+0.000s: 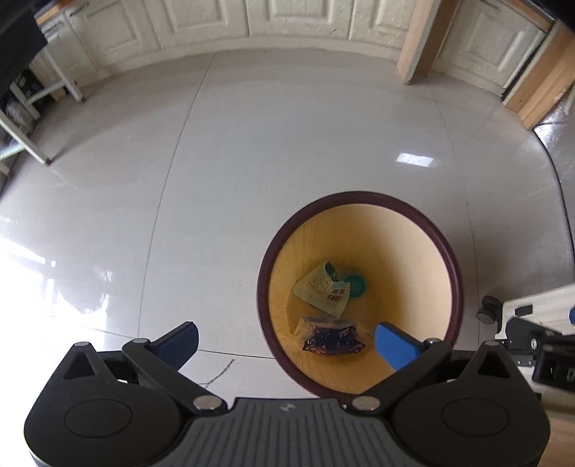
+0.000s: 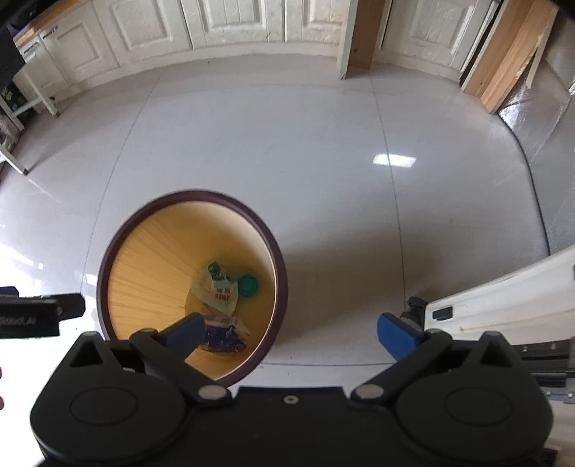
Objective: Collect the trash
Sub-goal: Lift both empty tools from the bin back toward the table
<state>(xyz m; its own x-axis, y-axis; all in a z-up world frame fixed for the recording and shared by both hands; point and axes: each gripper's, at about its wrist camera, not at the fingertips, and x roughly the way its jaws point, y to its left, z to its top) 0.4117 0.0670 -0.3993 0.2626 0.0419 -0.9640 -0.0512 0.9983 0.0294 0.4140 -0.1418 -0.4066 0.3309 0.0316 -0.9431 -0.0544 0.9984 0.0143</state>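
A round bin with a dark maroon rim (image 1: 453, 258) and yellow inside stands on the white tiled floor. In it lie a pale green wrapper (image 1: 321, 289), a green round lid (image 1: 357, 285) and a blue-purple packet (image 1: 332, 337). My left gripper (image 1: 287, 343) is open and empty above the bin's near left edge. In the right wrist view the bin's rim (image 2: 278, 258) is at lower left with the same wrapper (image 2: 215, 292), lid (image 2: 248, 286) and packet (image 2: 222, 337). My right gripper (image 2: 293, 332) is open and empty above the bin's right edge.
White cabinet doors (image 1: 287, 18) line the far wall. Wooden boards (image 2: 510, 54) lean at the right. A white table leg (image 1: 25, 140) stands at the left. A white piece of furniture on castors (image 2: 503, 305) is close at the right.
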